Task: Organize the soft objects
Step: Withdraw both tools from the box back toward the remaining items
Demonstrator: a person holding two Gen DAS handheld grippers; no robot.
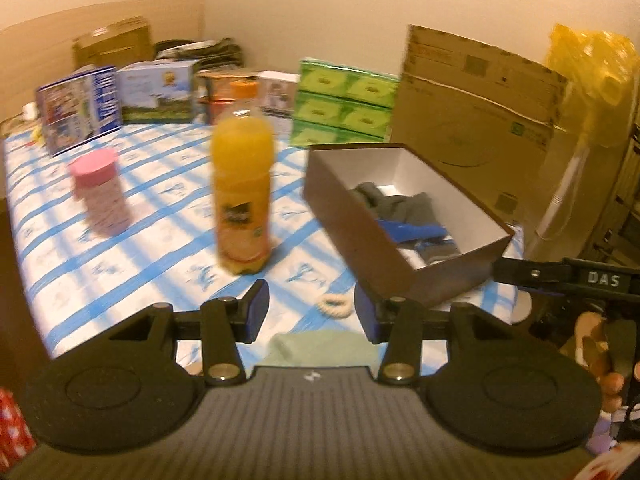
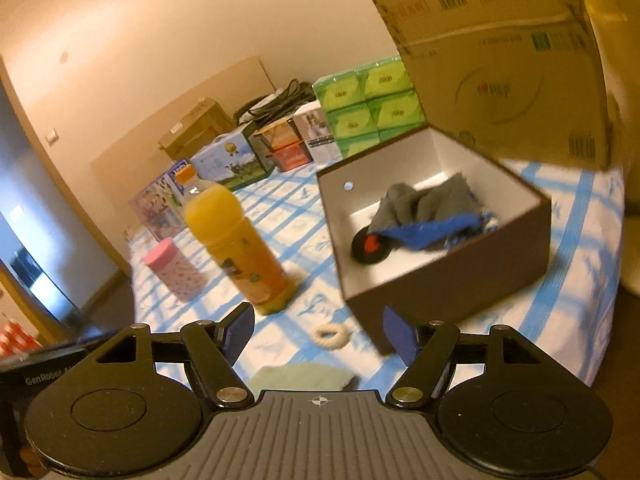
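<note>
Checked bed carries bottle, box, scrunchie.

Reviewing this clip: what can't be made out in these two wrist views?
- Pale green cloth: both views, near part hidden behind each hand-held gripper's body.
- Brown box contents: left view, near wall hides the floor; the black and red item shows only in the right view, unidentifiable.
- Orange bottle label: blurred, unreadable.
- Cream ring: too small to identify.

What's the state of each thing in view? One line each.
Box: open, no lid, grey and blue cloth inside.
Juice bottle: upright, capped, nearly full.
Pink-lidded jar: upright, lid on.
White ring: flat on the bedsheet, outside the box.
Green cloth: on the bedsheet, outside the box.
Left gripper: open, empty.
Right gripper: open, empty.
</note>
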